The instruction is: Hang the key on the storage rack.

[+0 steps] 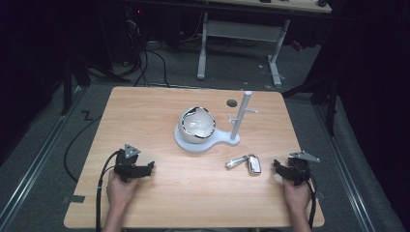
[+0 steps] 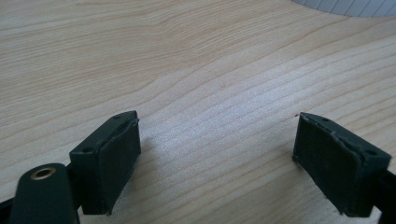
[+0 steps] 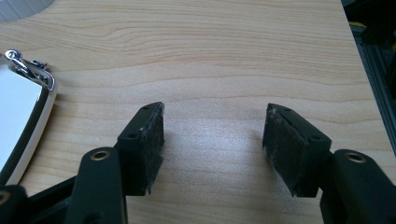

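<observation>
Looking down from the high view, I hold both grippers low over the table (image 1: 145, 116), one near each front corner. My left gripper (image 1: 151, 167) has its jaws parted over bare wood, well apart from everything. My right gripper (image 1: 276, 167) is parted too, just beside the keys (image 1: 244, 163), which lie front of centre, near the white stand (image 1: 212, 140) that carries a bowl (image 1: 197, 124) and a peg post (image 1: 240, 116). The keys are the nearest thing to my right jaws, so I take them as my job. Their long axis runs roughly left to right across the table: a slim silver piece on the left, a broader fob (image 1: 254, 164) on the right, nearest my jaws.

In the left gripper view my pads (image 2: 112, 158) stand wide open on nothing but wood grain, a sliver of the stand's base at the top edge.

In the right gripper view my pads (image 3: 147, 144) are released as well, the fob (image 3: 21, 116) off to their left, its ring clip (image 3: 28, 67) pointing away from me. It looks glossy, hard and light, so I expect it to slip; I'd pinch the fob across its narrow sides, and the loose end will likely dangle
</observation>
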A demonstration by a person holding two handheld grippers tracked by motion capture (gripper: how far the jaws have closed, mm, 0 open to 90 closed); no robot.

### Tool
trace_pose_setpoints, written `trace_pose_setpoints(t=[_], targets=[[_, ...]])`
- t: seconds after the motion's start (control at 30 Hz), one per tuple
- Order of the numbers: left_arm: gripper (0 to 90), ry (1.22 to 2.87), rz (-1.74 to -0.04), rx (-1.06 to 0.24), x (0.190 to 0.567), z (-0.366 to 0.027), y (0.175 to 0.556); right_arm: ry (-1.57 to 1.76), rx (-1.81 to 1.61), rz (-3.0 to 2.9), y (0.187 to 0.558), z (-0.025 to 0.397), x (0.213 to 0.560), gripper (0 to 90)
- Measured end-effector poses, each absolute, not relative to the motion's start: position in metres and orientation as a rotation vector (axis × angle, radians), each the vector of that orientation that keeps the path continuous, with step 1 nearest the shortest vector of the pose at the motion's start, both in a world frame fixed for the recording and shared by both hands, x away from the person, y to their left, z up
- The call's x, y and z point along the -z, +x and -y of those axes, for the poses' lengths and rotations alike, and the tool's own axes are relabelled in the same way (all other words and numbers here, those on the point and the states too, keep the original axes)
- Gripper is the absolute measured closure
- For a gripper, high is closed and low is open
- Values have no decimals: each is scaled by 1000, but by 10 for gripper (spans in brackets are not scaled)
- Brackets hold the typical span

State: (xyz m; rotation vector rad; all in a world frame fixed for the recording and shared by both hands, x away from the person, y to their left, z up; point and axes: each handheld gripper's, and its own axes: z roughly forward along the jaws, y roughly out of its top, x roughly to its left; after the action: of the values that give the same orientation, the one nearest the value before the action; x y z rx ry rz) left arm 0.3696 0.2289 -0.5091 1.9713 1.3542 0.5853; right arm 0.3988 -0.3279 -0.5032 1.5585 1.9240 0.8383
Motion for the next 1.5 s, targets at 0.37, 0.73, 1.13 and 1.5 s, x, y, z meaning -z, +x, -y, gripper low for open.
trace_pose_setpoints(t=[0.37,0.73,1.13,1.5], targets=[[156,1969,-1356,-585,509,-229,370,1558,-842,-1927,399,328,503,402],[162,1968,-1357,-586,509,-229,370,1555,-844,-1917,393,324,503,471],[168,1965,-1361,-588,509,-229,370,1499,-886,-1954,381,317,502,528],[168,1965,-1360,-589,509,-229,370,1431,-971,-1979,359,303,491,520]])
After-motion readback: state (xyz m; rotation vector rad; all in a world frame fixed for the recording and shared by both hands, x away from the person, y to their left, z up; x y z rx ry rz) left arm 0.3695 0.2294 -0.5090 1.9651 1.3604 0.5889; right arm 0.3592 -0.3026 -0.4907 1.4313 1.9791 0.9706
